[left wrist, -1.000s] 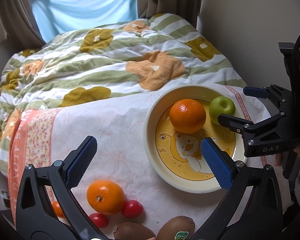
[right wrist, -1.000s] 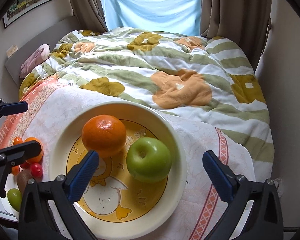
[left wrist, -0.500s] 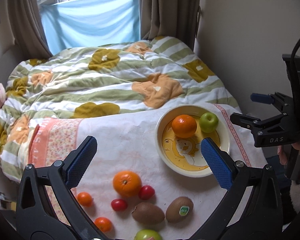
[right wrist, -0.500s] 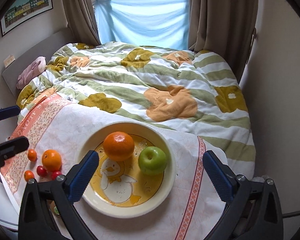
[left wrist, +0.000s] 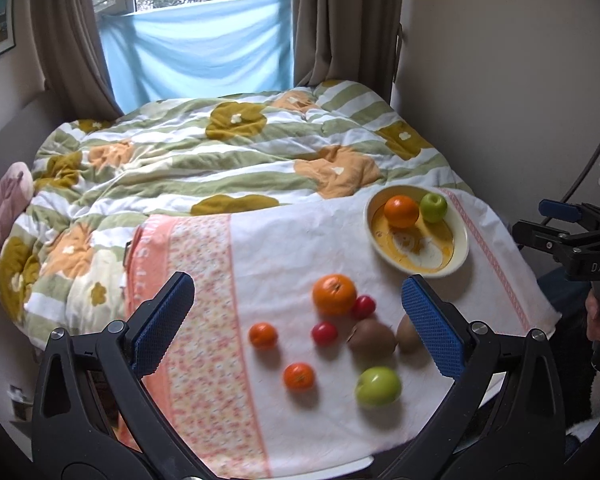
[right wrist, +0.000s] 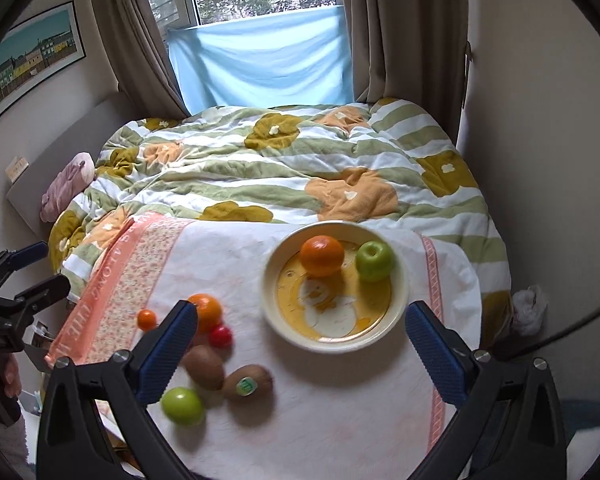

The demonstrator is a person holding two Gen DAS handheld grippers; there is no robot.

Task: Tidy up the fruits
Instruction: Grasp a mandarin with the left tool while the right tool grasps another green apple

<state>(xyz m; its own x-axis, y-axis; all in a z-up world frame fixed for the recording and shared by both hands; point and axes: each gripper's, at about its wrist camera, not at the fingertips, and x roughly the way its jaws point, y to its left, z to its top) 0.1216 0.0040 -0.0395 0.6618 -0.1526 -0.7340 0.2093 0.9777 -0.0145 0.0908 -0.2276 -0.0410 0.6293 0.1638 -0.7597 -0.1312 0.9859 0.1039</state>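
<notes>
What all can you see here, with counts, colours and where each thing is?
Bowl: one, cream and yellow, on the cloth's right side.
Oranges: two, one in the bowl, one on the cloth.
Apples: two, green, one in the bowl, one at the near edge.
Kiwis: two, brown, side by side near the loose apple.
Small oranges: two, left of the kiwis.
Tomatoes: two, red, by the loose orange.
Cloth: one, white with pink border, under the fruit.
Duvet: one, green-striped, floral, on the bed.
Left tool: open, empty.
Right tool: open, empty.
</notes>
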